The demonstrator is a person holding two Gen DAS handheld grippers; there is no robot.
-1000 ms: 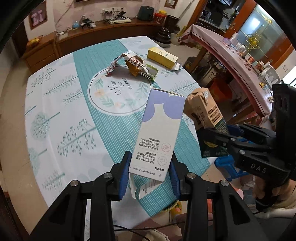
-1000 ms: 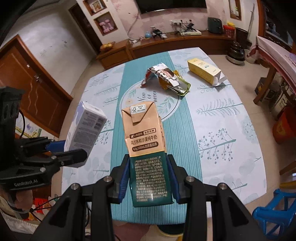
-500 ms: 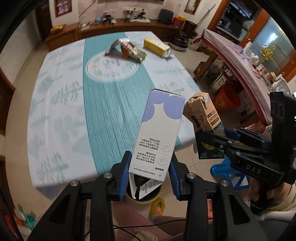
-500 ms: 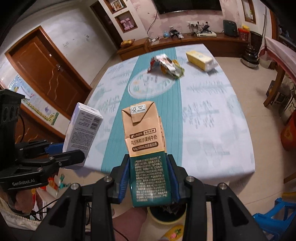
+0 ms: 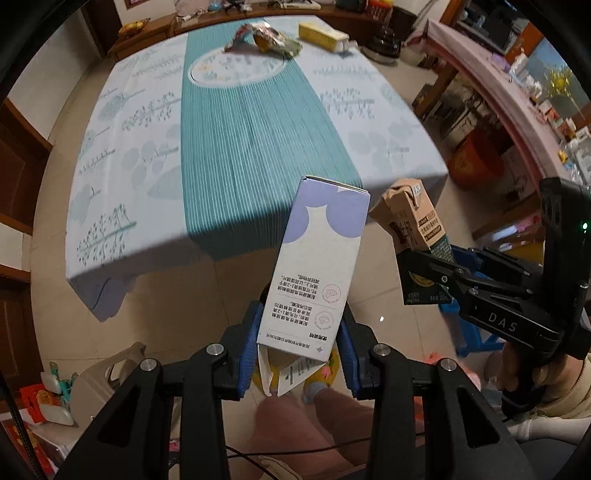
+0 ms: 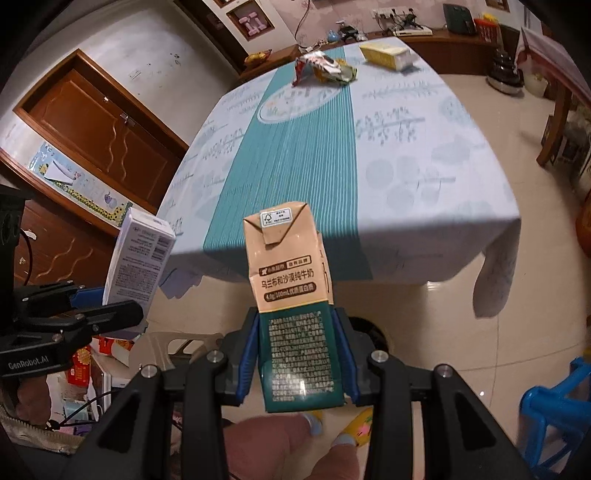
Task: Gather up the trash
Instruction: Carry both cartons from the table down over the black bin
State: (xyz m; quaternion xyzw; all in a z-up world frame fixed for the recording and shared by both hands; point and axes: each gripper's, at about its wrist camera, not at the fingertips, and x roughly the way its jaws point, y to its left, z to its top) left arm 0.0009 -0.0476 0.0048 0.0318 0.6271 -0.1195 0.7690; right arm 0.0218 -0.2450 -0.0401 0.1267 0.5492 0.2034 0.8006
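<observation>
My left tongs (image 5: 300, 345) are clenched on a white and purple box (image 5: 317, 266), blue pads pressing both of its long sides near the open lower end, where a torn flap hangs out. My right tongs (image 6: 298, 360) are clenched on a tan and green milk carton (image 6: 295, 295), gripped across its green lower half with the folded top pointing away from the camera. Neither grip has altered over the last second; both items sit in the tongs exactly as before.

What has changed is position. A second ago both tongs were over the tabletop (image 5: 243, 122); they have since pulled back past its near edge and now hang over the tiled floor (image 6: 461, 325), tilted more steeply down. The person's knees and slippered feet show below each pair. A round bin showed under the tongs half a second ago; now I cannot make it out behind the box and carton.

For the task, I judge this the carry-to-bin step, with release to follow once the bin is confirmed underneath. Still on the tabletop, well away at the far end: crumpled wrappers (image 5: 264, 38) and a yellow box (image 5: 321, 35).
</observation>
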